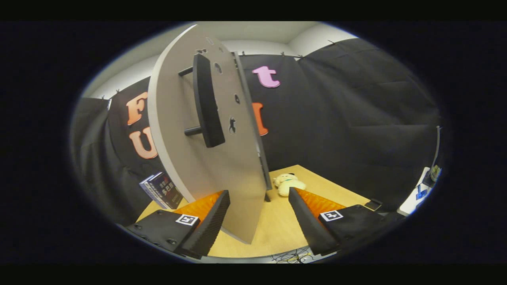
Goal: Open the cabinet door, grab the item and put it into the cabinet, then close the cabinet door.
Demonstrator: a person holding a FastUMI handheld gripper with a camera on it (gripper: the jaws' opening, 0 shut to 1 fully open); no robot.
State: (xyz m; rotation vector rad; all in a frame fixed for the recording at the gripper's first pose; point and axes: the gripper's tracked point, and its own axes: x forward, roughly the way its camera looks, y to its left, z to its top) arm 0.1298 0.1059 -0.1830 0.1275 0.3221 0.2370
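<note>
Between the spread, empty tongs [259, 221] stands the cabinet door [186, 158], swung open edge-on; beyond them the plush toy [289, 184] lies on the worktop [277, 229], likely the next thing to grab.

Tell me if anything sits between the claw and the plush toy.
Mostly clear: the claw is open, and bare table runs between its fingers to the plush toy beyond them. The open cabinet door stands just beside that path, near one finger.
</note>
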